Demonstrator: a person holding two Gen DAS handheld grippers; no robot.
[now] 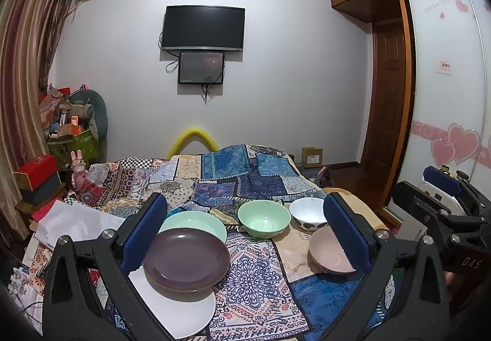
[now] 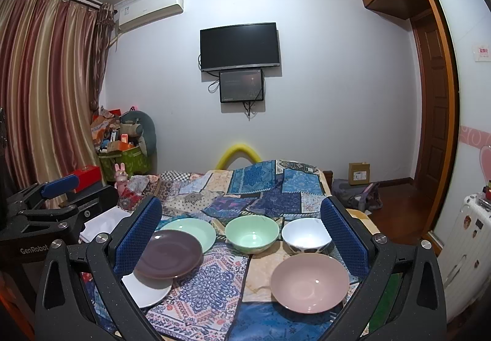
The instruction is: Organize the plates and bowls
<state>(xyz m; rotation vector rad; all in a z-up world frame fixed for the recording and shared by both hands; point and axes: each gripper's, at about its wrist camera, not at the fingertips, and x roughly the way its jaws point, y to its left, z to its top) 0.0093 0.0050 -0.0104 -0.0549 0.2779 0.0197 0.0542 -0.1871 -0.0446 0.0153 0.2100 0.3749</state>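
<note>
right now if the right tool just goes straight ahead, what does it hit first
Most likely the green bowl, which sits near the middle between the open right tool fingers. The pink bowl lies nearer but off to the right. Depth is uncertain.

Open quilt [image 2: 211,285] lane between purple plate [image 2: 168,255] and pink bowl [image 2: 310,281].

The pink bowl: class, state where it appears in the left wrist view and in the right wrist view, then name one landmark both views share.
Left wrist view: the pink bowl sits lower right, partly hidden behind the right blue finger pad.
Right wrist view: the pink bowl lies lower right of centre, fully visible between the fingers.
Shared landmark: the green bowl, beyond it on the patchwork cloth.
</note>
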